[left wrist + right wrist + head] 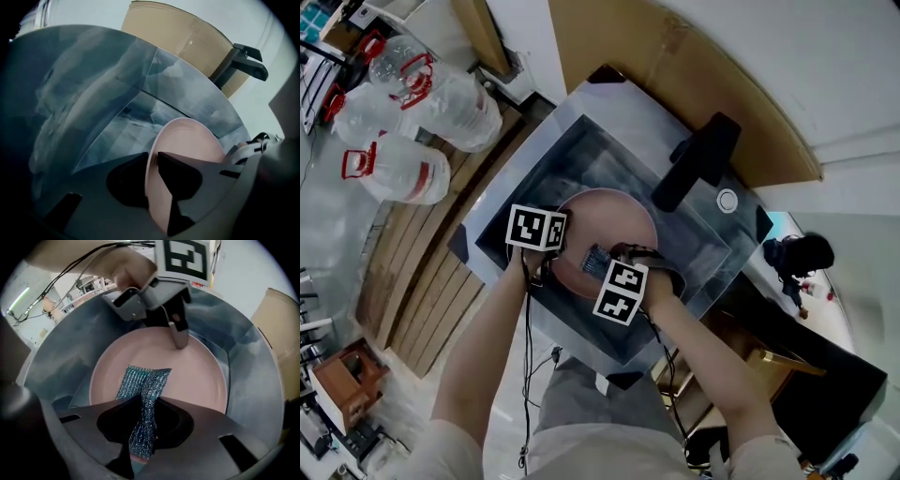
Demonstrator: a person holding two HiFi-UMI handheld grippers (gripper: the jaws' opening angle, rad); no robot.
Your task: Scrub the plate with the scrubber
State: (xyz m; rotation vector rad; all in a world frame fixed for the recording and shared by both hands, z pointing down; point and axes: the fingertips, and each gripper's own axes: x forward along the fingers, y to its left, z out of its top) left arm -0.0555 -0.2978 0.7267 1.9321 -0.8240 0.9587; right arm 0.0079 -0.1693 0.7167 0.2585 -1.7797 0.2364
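Left gripper pinches the rim of the pink plate, centre of the head view in the steel sink (stiff, probably slick and breakable, so a rim hold suits), while right gripper clamps one end of the limp, light mesh scrubber lying on the plate.

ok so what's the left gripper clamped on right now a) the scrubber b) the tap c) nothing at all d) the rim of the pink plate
d: the left gripper has its jaws pinched on the rim of the pink plate, one on each face, while the scrubber sits in the right gripper.
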